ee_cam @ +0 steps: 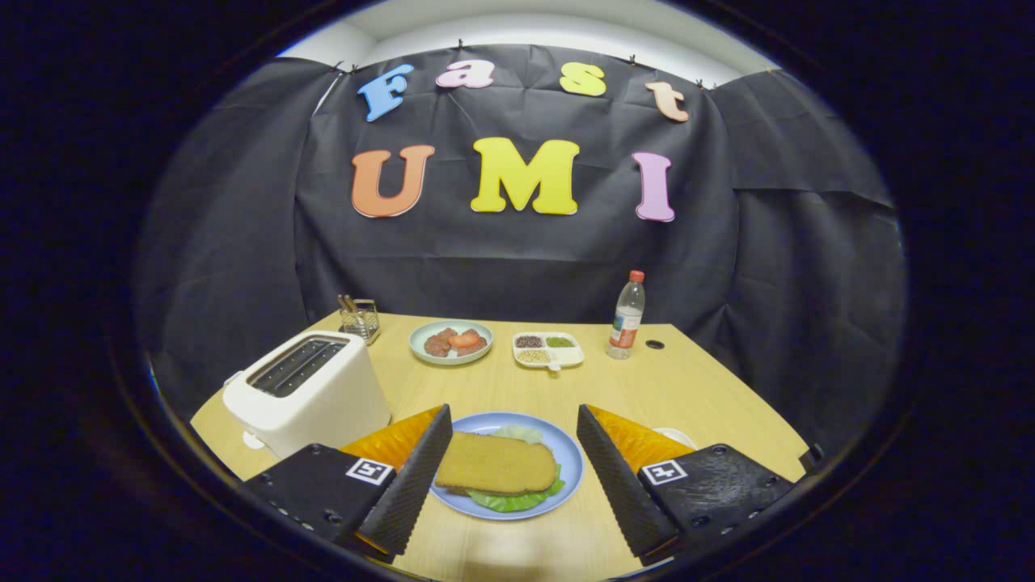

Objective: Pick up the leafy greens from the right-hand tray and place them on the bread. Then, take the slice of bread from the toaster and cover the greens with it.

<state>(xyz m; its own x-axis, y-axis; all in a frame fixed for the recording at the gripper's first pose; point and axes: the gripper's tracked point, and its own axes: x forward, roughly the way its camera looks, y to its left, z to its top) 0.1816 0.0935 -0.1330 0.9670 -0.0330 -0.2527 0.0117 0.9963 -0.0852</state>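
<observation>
A blue plate point(572, 462) lies on the wooden table between my two fingers. On it a brown slice of bread point(496, 463) covers leafy greens point(517, 499), whose edges stick out at the front and back. My gripper point(513, 453) is open, its fingers standing either side of the plate with nothing held. A white toaster point(311, 390) stands to the left of the plate, its slots looking dark. A white tray point(676, 436) peeks out behind the right finger.
Beyond the plate are a pale green plate of red and brown food point(451, 341), a small divided white dish of seeds point(548, 349) and a clear bottle with a red cap point(627, 317). A wire holder point(359, 317) stands behind the toaster.
</observation>
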